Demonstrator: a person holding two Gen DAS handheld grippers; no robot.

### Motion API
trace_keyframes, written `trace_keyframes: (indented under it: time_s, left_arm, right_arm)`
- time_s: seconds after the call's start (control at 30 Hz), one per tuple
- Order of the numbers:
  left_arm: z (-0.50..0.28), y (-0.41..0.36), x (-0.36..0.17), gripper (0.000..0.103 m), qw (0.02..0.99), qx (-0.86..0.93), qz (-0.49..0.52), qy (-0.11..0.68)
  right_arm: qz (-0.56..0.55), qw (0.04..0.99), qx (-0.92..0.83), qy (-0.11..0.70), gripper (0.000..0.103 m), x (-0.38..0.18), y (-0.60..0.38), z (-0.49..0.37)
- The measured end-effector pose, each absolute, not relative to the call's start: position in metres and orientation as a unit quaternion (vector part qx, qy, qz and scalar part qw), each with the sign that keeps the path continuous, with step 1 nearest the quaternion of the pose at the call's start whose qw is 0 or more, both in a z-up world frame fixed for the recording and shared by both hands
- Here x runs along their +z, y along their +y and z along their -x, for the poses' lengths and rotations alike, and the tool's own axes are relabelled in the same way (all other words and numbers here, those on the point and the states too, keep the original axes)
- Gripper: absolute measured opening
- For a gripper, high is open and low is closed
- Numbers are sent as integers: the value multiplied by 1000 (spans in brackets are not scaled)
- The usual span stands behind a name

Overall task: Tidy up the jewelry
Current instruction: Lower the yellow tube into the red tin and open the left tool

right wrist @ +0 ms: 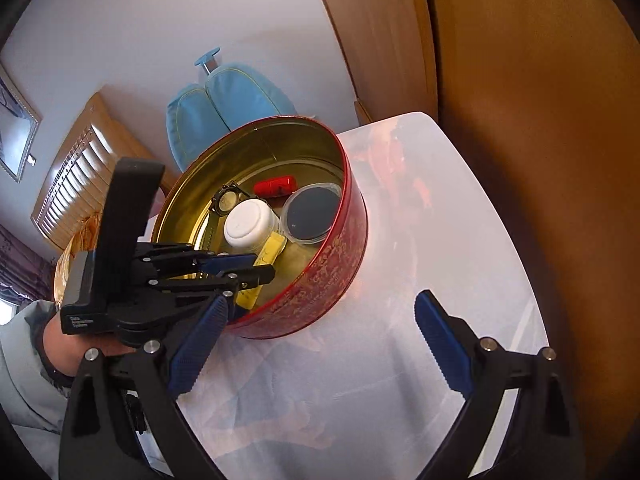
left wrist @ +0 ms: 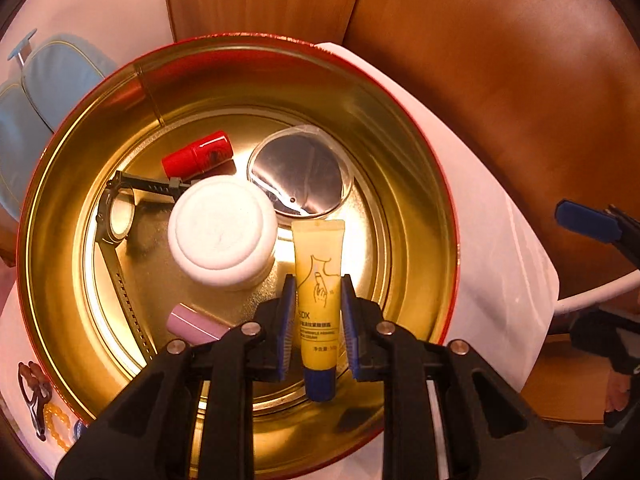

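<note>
left gripper (left wrist: 317,326) low-centre of left wrist view, jaws pinching a yellow tube (left wrist: 318,300) w/ blue cap, held over the round gold-lined tin (left wrist: 400,128). in the tin: white jar (left wrist: 222,232) at centre, red cylinder (left wrist: 198,154) above it, round clear-lidded case (left wrist: 298,176) to upper right, watch (left wrist: 116,216) on the left, small pink cylinder (left wrist: 196,324) lower left. outside the tin at bottom-left edge: amber bead bracelet (left wrist: 56,426) & a dark clasp-like piece, too blurred to id. right gripper (right wrist: 320,344) bottom of right wrist view, jaws spread wide, nothing btwn them, above the white table (right wrist: 460,220), just beside the tin's red wall.
</note>
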State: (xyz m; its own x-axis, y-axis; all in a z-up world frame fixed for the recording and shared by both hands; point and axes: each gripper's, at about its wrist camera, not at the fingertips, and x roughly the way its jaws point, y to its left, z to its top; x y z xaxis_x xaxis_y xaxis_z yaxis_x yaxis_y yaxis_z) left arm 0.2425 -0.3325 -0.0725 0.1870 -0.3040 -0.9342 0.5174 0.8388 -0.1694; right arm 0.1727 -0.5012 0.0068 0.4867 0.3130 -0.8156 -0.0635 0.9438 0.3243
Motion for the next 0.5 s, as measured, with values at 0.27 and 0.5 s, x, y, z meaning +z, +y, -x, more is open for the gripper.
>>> trace_keyframes:
  time_s: [0.27, 0.5]
  left_arm:
    - [-247, -324, -81, 48, 765, -247, -76, 590]
    - [-215, -278, -39, 62, 812, -225, -8, 538]
  right_arm:
    - [-127, 853, 110, 495, 96, 10, -504, -170]
    - [-110, 857, 130, 487, 96, 22, -498, -165]
